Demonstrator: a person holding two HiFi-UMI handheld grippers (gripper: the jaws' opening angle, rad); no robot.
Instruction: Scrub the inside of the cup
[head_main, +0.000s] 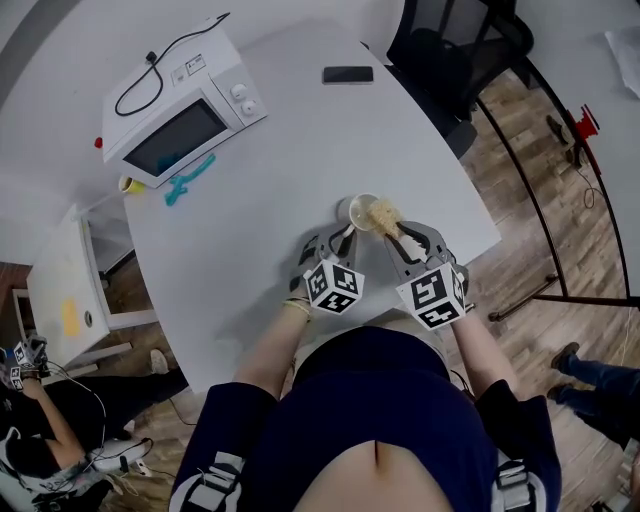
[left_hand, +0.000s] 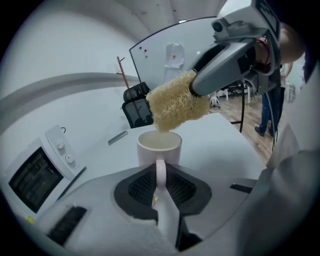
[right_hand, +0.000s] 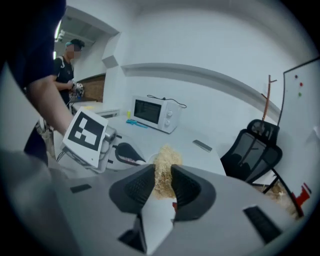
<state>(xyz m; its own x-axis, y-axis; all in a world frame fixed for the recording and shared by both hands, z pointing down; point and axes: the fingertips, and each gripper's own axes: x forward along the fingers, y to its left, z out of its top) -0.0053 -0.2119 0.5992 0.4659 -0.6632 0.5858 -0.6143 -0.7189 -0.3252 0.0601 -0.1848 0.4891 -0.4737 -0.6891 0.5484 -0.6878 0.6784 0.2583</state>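
A white cup (left_hand: 159, 147) stands upright on the white table (head_main: 290, 150), and my left gripper (left_hand: 161, 186) is shut on its handle (left_hand: 160, 172). In the head view the cup (head_main: 356, 210) is near the table's front edge. My right gripper (right_hand: 161, 186) is shut on a tan loofah scrubber (right_hand: 163, 170). The scrubber (left_hand: 176, 106) hangs at the cup's mouth, its lower tip just at the rim. From above, the scrubber (head_main: 384, 215) covers the cup's right side.
A white microwave (head_main: 185, 105) stands at the table's far left, with a teal tool (head_main: 189, 178) in front of it. A dark phone (head_main: 347, 74) lies at the far edge. A black office chair (head_main: 455, 45) stands beyond the table. Another person (right_hand: 65, 65) is at the left.
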